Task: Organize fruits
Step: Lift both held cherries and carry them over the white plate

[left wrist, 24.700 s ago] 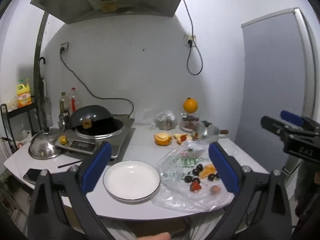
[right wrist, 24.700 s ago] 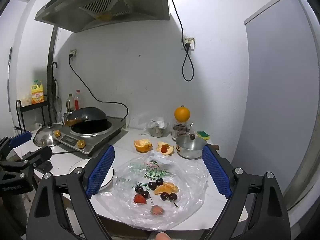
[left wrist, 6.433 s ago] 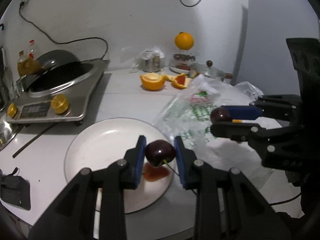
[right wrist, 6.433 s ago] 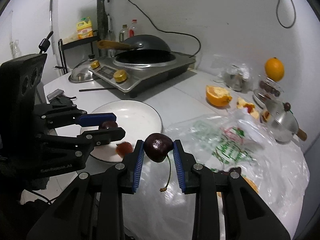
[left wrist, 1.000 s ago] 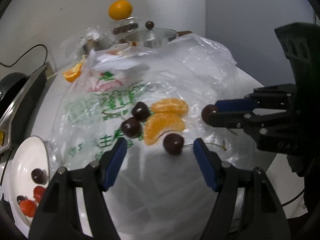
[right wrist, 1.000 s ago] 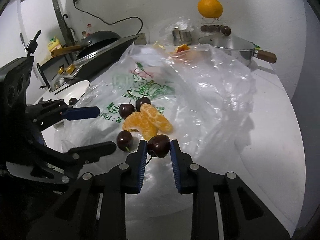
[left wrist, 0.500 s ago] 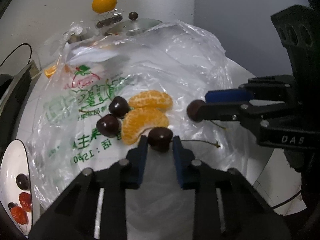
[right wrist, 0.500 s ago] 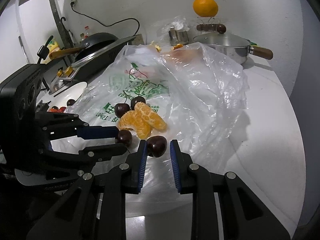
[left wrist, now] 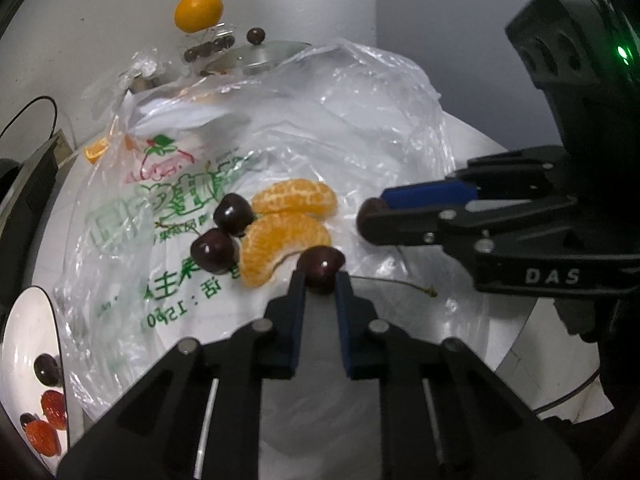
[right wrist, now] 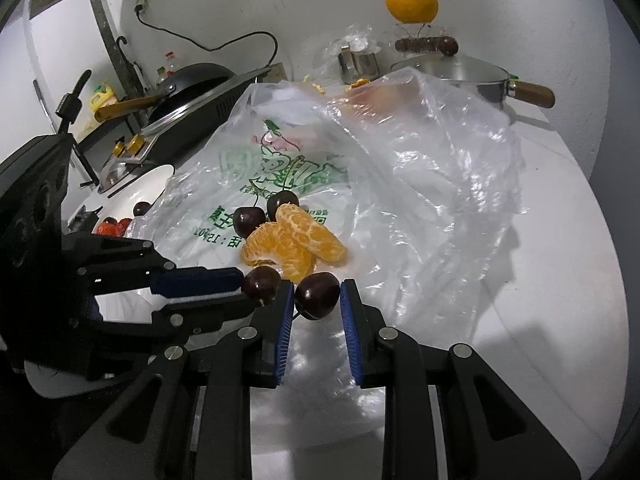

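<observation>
Left wrist view: my left gripper jaws are clamped on a cherry, low over the bag, just beside the near orange slice. The cherry sits right at the jaw tips, its stem trailing right along the plastic. Two loose cherries lie left of the slices. The plate is at far left, well apart, already holding cherries and strawberries. My right gripper comes in from the right, jaws shut on its own cherry.

Right wrist view: right gripper jaws pinch a second cherry at the tips, stem hanging below. The left gripper is just beside it on the left, its cherry nearly touching my left jaw. The plate is far left, past the bag edge.

What matters next, I reckon: the plate lies left of both jaws and the left hand is nearer, so it should go first to avoid crossing.
</observation>
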